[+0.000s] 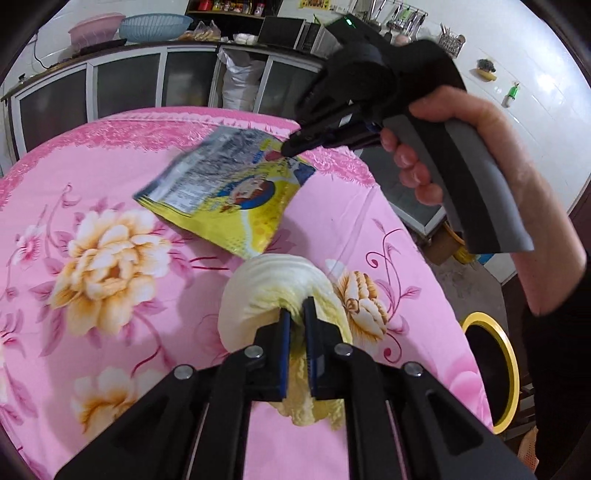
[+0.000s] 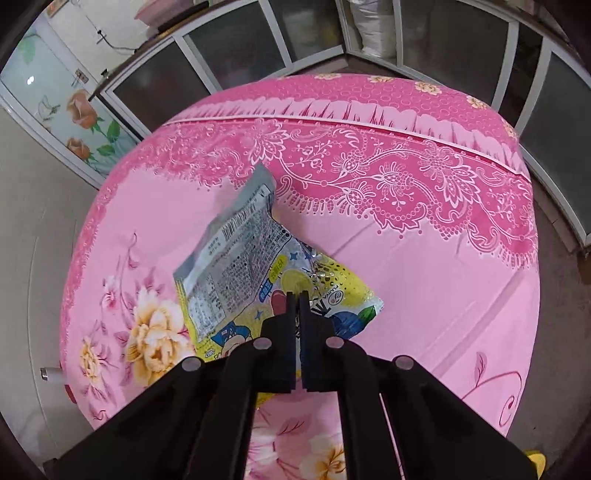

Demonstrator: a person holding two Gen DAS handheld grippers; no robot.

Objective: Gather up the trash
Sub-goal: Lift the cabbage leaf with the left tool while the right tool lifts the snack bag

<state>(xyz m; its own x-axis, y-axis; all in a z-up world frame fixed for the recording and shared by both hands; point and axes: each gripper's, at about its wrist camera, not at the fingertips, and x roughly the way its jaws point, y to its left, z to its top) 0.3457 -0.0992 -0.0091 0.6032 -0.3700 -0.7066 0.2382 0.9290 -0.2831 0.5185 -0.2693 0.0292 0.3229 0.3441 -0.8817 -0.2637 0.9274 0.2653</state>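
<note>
My left gripper (image 1: 296, 310) is shut on a pale yellow-white cabbage leaf (image 1: 273, 284) and holds it above the pink flowered tablecloth (image 1: 92, 177). My right gripper (image 2: 297, 295) is shut on a yellow and silver snack wrapper (image 2: 240, 266) and holds it off the table. The left wrist view shows the same wrapper (image 1: 225, 188) hanging from the right gripper (image 1: 286, 147), just beyond the leaf. A hand holds that gripper's grey handle.
A bin with a yellow rim (image 1: 491, 369) stands on the floor by the table's right edge. Glass-door cabinets (image 1: 125, 85) line the far wall, with basins (image 1: 155, 26) on top. The tablecloth (image 2: 424, 251) covers the whole round table.
</note>
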